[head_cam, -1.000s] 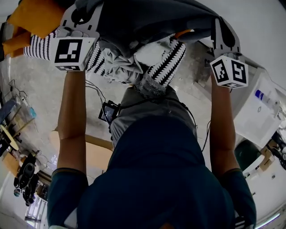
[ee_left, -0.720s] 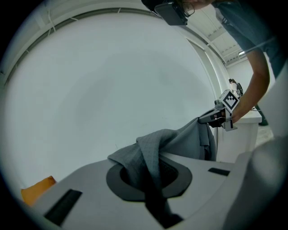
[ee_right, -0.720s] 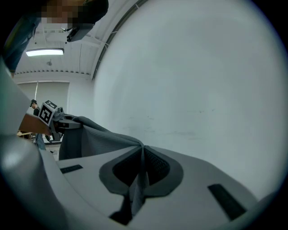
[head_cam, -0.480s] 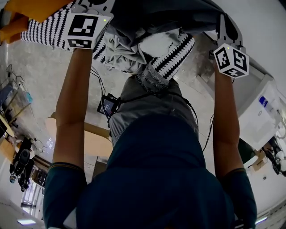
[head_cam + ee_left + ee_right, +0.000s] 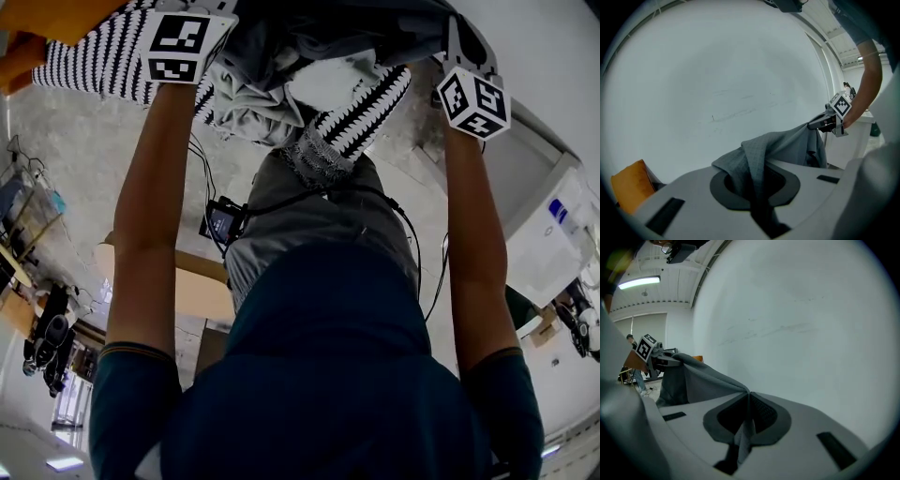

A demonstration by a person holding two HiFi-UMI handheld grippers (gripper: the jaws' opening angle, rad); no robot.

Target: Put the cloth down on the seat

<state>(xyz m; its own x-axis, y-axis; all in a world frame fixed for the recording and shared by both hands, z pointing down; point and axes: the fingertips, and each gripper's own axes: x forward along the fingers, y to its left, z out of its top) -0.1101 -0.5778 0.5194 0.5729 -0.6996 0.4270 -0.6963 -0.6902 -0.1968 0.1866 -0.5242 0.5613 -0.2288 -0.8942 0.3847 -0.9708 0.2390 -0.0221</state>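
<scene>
The left gripper [image 5: 758,197] and right gripper [image 5: 740,432] each have their jaws shut tight on one end of the grey cloth [image 5: 780,143], which hangs stretched between them. Both have moved up and further out than a moment ago, so the cloth is not on the seat yet.

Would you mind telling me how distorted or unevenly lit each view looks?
Head view: strong fisheye bending, even light, cloth sharp. Left gripper view: dark round border, plain bright wall. Right gripper view: same border, ceiling light glaring upper left.
</scene>
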